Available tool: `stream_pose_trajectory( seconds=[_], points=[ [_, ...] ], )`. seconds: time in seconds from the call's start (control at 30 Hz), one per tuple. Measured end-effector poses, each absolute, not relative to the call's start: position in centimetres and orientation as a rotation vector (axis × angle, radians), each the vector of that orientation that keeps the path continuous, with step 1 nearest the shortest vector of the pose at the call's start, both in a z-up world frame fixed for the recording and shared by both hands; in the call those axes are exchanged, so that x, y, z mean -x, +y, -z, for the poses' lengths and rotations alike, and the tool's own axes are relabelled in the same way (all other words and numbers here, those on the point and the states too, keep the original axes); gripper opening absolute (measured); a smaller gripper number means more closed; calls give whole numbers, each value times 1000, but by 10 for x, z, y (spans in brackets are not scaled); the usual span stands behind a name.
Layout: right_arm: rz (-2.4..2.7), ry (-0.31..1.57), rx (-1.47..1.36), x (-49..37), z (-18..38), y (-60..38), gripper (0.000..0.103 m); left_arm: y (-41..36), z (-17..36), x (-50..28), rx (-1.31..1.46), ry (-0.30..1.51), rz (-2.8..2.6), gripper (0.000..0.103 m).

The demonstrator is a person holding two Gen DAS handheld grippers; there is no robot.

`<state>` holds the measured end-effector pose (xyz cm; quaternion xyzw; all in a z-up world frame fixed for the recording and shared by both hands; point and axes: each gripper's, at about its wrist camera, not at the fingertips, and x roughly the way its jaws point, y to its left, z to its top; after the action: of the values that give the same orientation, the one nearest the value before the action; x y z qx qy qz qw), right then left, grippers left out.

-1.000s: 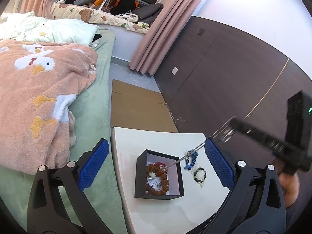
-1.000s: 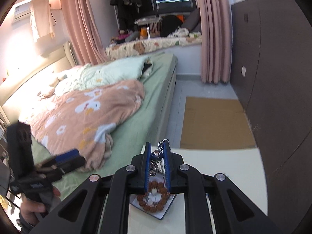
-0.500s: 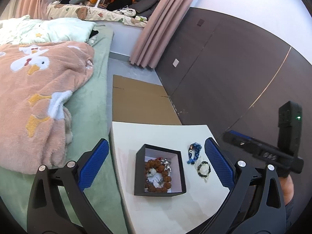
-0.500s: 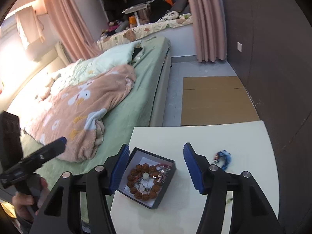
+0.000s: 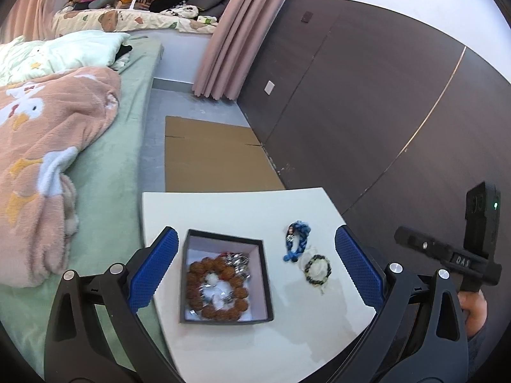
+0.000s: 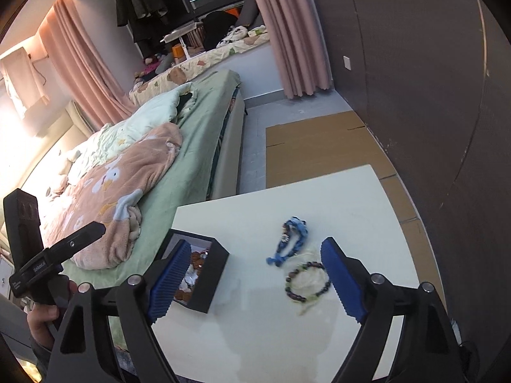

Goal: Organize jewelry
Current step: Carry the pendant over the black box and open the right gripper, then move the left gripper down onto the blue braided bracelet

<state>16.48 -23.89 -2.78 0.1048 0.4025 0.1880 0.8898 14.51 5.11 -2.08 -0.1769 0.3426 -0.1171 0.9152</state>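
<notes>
A black box (image 5: 191, 274) with a white lining sits on the white table (image 5: 230, 210). In it lie a brown bead bracelet (image 5: 217, 290) and a silver chain (image 5: 238, 260). To its right on the table are a blue braided bracelet (image 5: 297, 239) and a dark bead bracelet (image 5: 317, 266). My left gripper (image 5: 254, 234) is open above the box, holding nothing. My right gripper (image 6: 255, 244) has its jaws opening; the blue bracelet (image 6: 292, 236) and the dark bead bracelet (image 6: 306, 282) lie on the table between its fingers, untouched. The box (image 6: 207, 274) is partly behind its left finger.
A bed with a green sheet (image 5: 105, 172) and a pink blanket (image 5: 35, 146) runs along the table's left edge. Flat cardboard (image 5: 210, 159) lies on the floor beyond the table. A dark panelled wall (image 5: 367, 111) stands close on the right.
My right gripper let go of the silver chain, which now lies in the box, opened wide and swung right over the two bracelets. The left gripper drew nearer the box.
</notes>
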Motion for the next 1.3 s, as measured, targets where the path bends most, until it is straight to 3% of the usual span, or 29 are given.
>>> stream_pose_trajectory(
  seconds=[0.37,0.67,0.83,1.3],
  points=[
    [-327,879,-359,-171,69,-294,82,-9,36,-178,353,765,316,98],
    [-240,914,-442,-184,105,-330,72,-60,57,-206,324,827,374,97],
    [-207,946,-466,-196,125,-340,69,-85,73,-228,323,873,377,86],
    [-141,985,-478,-217,151,-364,68,-121,122,-274,247,969,313,85]
  ],
)
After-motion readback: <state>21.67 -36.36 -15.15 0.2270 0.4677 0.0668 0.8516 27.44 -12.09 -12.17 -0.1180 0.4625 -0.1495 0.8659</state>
